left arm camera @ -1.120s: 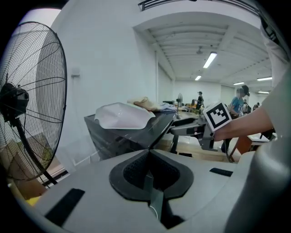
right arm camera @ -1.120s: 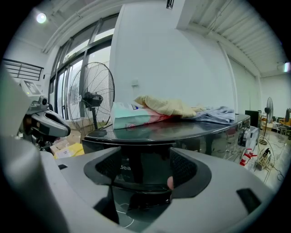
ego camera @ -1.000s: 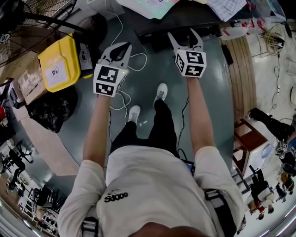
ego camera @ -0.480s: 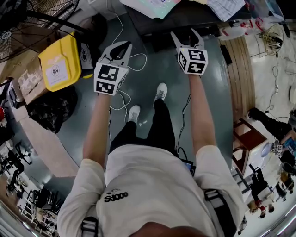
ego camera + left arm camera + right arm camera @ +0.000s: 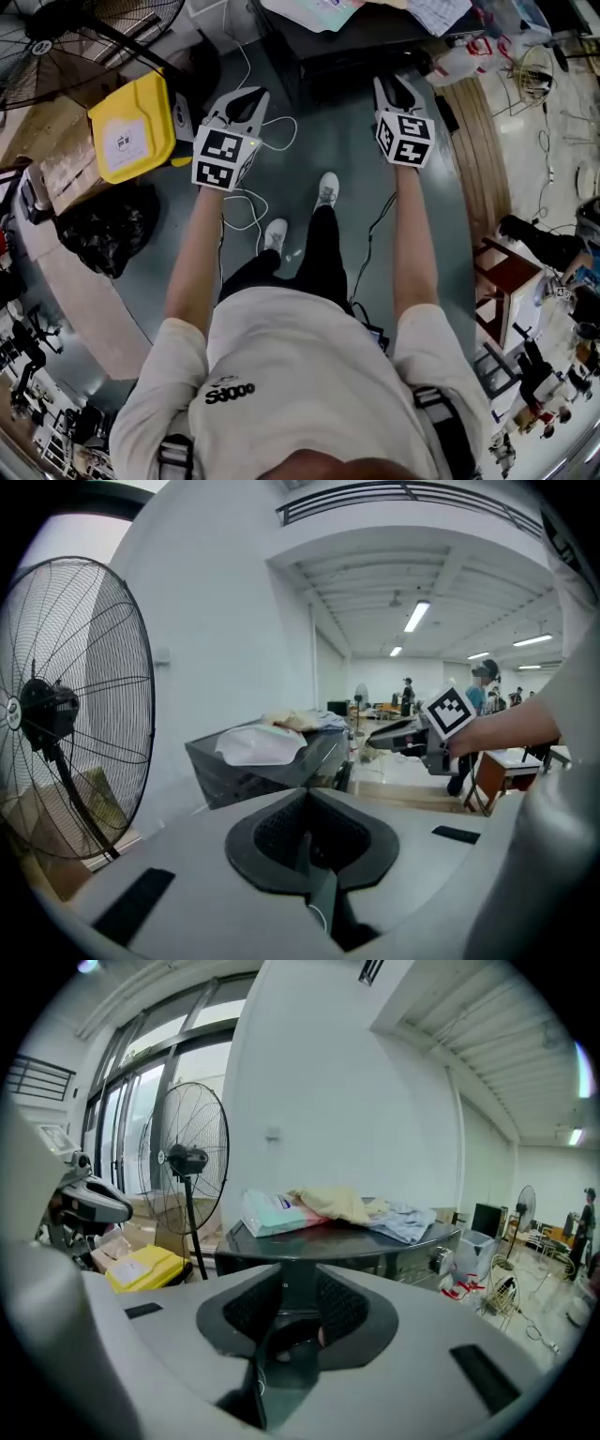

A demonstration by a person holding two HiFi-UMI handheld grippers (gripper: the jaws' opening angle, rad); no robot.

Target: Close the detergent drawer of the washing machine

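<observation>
White cloth of the person's shirt (image 5: pixel 309 375) fills the near edge of the head view, and both forearms reach forward from it over a grey-green floor (image 5: pixel 169 272), where the shoes (image 5: pixel 327 187) stand beside a loose white cable (image 5: pixel 246 208). At the end of the left arm, the left claw (image 5: pixel 249 95) has its jaws closed together with nothing in them; its own view shows the two tips meeting in one line. The right claw (image 5: pixel 396 86) has just been closing and is now narrow, with a slim gap that holds nothing. Both claws hang in the air, apart from each other and short of the machine. Off to the left on the floor lie a yellow case (image 5: pixel 131 127) and a black bag (image 5: pixel 98 230). Ahead of the claws stands the dark washing machine (image 5: pixel 347 52), near the right claw but not touched by it. A heap of laundry (image 5: pixel 337 1206) lies on its top and a dial (image 5: pixel 439 1262) shows on its front. A large standing fan (image 5: pixel 56 714) rises beside it against the white wall, and the open hall runs on beyond. The detergent drawer cannot be picked out on the dark front in any view, so whether it stands out or how far cannot be told. Judging by this, the task is at its very start: neither claw has reached the machine. Finding the drawer's face, setting a claw against it and pushing it home all appear to remain.
</observation>
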